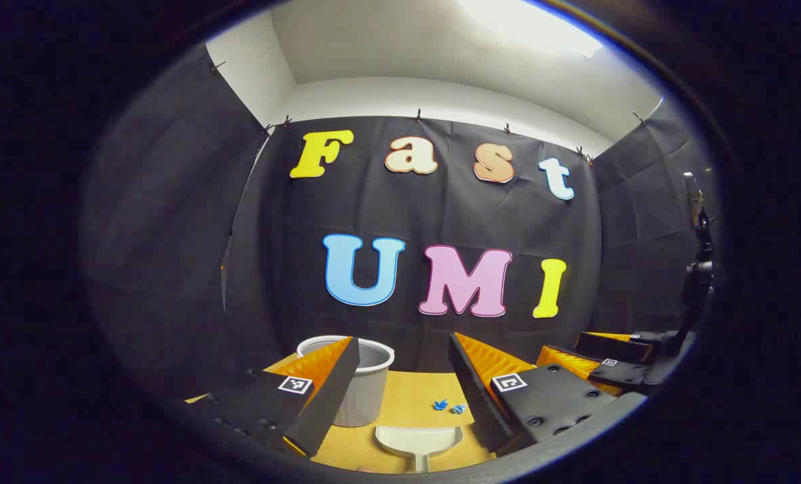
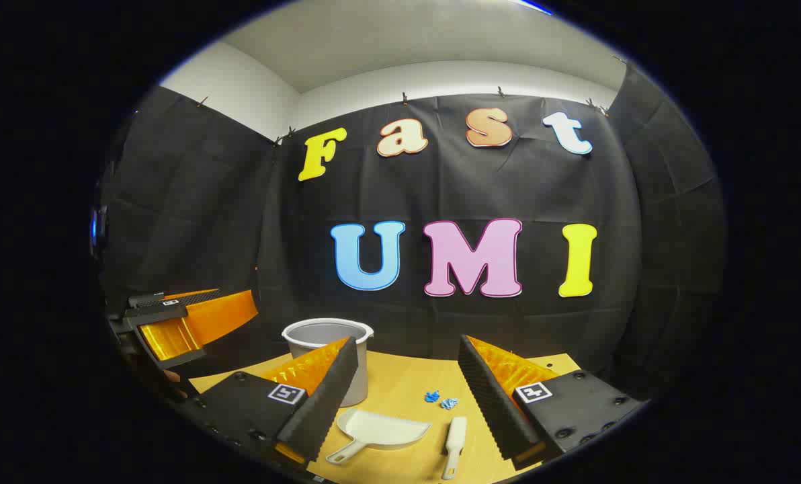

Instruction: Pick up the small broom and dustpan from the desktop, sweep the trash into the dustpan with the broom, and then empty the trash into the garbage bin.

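Dustpan (image 2: 382, 430) lies flat on the desktop (image 2: 400, 386) between the right gripper's (image 2: 407, 390) spread fingers, nothing in it. Small broom (image 2: 455, 445) just beside it, toward the right finger. Blue trash (image 2: 441, 400) lies beyond both. Garbage bin (image 2: 330, 336) stands behind the left finger; contents can't be seen. Left gripper (image 1: 404, 383) released too, holding nothing, dustpan between its fingers.

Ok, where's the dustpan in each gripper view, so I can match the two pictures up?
Left gripper view: the dustpan lies at the bottom centre, between the gripper's fingers, handle toward the camera.
Right gripper view: the dustpan lies at the bottom, a little left of centre, with the broom to its right.
Shared landmark: the grey bin, behind the dustpan and to its left.
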{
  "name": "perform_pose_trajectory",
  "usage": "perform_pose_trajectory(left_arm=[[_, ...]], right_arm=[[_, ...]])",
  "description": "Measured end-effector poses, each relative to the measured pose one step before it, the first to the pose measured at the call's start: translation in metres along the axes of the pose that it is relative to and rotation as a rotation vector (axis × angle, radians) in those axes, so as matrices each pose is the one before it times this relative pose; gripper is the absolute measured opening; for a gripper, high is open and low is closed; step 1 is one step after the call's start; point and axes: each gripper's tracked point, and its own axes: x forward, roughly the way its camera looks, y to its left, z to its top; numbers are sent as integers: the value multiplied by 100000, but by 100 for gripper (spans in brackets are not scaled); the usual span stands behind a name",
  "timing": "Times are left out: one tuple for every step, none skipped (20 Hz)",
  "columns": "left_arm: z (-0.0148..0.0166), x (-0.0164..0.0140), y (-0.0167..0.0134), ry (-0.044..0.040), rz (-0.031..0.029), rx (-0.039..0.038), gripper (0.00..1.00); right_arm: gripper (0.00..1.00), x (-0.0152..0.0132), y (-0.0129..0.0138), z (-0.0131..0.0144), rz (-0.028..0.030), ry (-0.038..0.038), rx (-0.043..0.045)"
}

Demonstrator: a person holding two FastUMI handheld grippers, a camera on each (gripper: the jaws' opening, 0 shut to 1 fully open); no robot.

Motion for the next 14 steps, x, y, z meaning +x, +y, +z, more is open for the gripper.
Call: perform_pose_trajectory(left_arm=[[-102, 33, -196, 76, -425, 620, 79], [-125, -80, -345, 107, -823, 76, 80], [-23, -129, -148, -46, -566, -401, 81], [-187, 0, -56, 194, -512, -651, 78], [-191, 45, -167, 819, -686, -674, 80], [-390, 116, -58, 831, -462, -614, 81], [-198, 179, -77, 950, -286, -525, 80], [-451, 121, -144, 1186, -373, -396, 80], [-190, 161, -122, 1193, -315, -192, 80], [-316, 154, -147, 878, -450, 117, 80], [11, 40, -212, 168, -726, 149, 80], [13, 48, -296, -75, -705, 180, 80], [18, 120, -273, 123, -865, 94, 78], [-163, 67, -306, 145, -1139, 168, 80]], right_arm=[[88, 1, -174, 141, -636, -525, -555], [98, 87, -249, 149, -714, -650, -475], [98, 22, -203, 170, -1093, -795, -213], [97, 42, -385, 132, -1166, -522, 214], [98, -7, -369, 15, -1359, -221, 597], [98, -85, -399, 28, -1512, 159, 758], [98, -120, -318, 79, -1320, 56, 419], [97, -181, -180, 252, -944, -135, -495], [97, -329, -282, 202, -746, -617, -996], [97, -294, -234, 156, -449, -792, -1010], [97, -259, -196, 25, -656, -493, -734], [97, -202, -291, -151, -772, 222, -535], [87, -252, -121, -214, -436, 595, -113], [87, -198, -27, -97, -317, 523, 243]])
